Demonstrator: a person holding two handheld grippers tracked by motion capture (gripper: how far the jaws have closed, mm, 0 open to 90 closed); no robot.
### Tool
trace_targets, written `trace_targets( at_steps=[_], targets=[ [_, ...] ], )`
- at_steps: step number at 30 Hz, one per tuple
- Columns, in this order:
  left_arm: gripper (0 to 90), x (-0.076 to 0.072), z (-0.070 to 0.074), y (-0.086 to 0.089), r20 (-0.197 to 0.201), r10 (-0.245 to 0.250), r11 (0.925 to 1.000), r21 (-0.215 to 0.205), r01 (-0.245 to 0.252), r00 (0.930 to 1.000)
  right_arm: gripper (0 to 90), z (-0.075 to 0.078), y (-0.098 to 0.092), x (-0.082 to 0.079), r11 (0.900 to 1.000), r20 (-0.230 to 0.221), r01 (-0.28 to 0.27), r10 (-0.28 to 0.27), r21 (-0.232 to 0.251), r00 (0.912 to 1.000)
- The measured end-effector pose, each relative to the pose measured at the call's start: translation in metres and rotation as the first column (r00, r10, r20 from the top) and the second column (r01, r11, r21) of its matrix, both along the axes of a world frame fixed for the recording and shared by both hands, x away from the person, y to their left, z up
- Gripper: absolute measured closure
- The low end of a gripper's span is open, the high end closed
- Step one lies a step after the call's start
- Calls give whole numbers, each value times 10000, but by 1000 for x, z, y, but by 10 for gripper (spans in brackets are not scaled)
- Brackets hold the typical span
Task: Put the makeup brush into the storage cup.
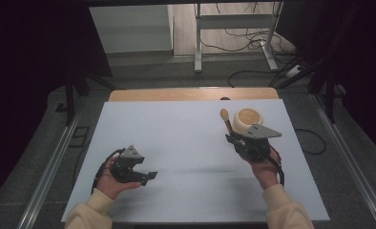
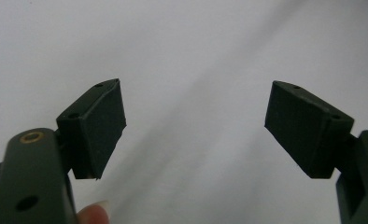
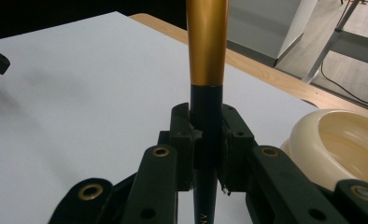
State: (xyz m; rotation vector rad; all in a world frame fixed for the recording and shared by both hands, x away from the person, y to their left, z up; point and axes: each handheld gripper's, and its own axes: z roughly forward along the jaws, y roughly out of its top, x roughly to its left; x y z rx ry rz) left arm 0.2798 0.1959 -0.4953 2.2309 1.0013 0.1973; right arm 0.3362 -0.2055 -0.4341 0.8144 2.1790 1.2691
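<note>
The right gripper [image 3: 205, 154] is pinching the dark lower shaft of a gold-and-black stick-like tool [image 3: 207, 42], holding it upright just beside the cream bowl [image 1: 248, 119] on the white worktop [image 1: 186, 143]. The step in hand looks like carrying the tool to the bowl; next it likely needs tipping over the rim. The left gripper [image 2: 194, 126] is idling, jaws spread. The tool's rounded end is too small to identify.

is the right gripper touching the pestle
Touching. In the right gripper view the right gripper has both jaws pressed against the dark lower handle of the pestle, with no gap on either side.
</note>
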Motion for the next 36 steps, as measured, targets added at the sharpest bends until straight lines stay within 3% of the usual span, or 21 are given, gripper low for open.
trace_targets(
  at_steps=[19,36],
  targets=[
    [210,1,0,0,16,-2,10000,25,2,10000,790,12,-6,7,9985,157,131,-139,538,9998],
    [210,-3,0,3,70,154,9998,-133,-153,9999,790,25,-15,23,9899,275,294,-335,1390,9991]
  ],
)
